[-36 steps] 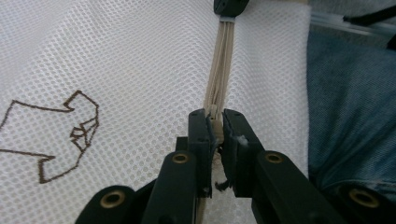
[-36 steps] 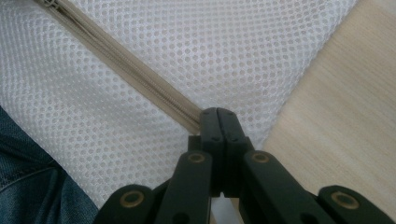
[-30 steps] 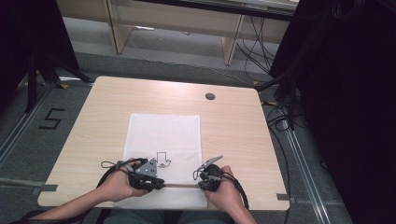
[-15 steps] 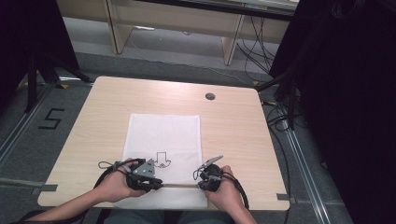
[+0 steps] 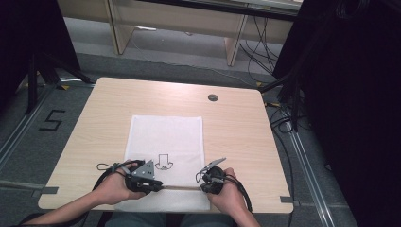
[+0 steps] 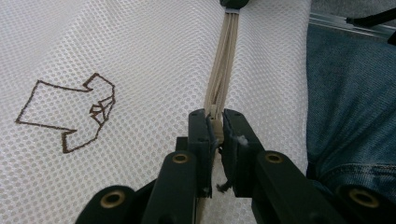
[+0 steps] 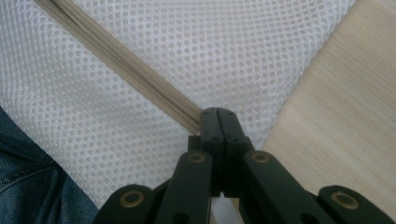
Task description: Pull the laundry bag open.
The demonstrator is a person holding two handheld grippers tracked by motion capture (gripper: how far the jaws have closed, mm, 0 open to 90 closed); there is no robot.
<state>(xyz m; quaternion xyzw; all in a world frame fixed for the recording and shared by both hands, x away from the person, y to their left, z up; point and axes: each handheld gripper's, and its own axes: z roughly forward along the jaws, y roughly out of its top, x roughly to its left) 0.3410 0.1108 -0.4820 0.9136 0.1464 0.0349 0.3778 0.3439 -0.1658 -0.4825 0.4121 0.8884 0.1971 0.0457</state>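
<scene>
A white mesh bag (image 5: 165,135) lies flat on the wooden table (image 5: 236,127), with a brown shirt outline (image 6: 70,112) stitched on it. A beige zipper (image 5: 179,187) runs along the bag's near edge between my two grippers. My left gripper (image 5: 158,186) is shut on one end of the zipper (image 6: 223,70), and its jaws (image 6: 215,116) pinch the tape. My right gripper (image 5: 202,186) is shut on the other end of the zipper (image 7: 116,60), its jaws (image 7: 218,114) pressed tight together near the bag's right edge.
Bare table (image 7: 350,116) lies just right of the bag. A round cable hole (image 5: 213,98) sits at the far middle of the table. The person's blue jeans (image 6: 350,93) are right at the near edge. Cables (image 5: 283,123) lie on the floor to the right.
</scene>
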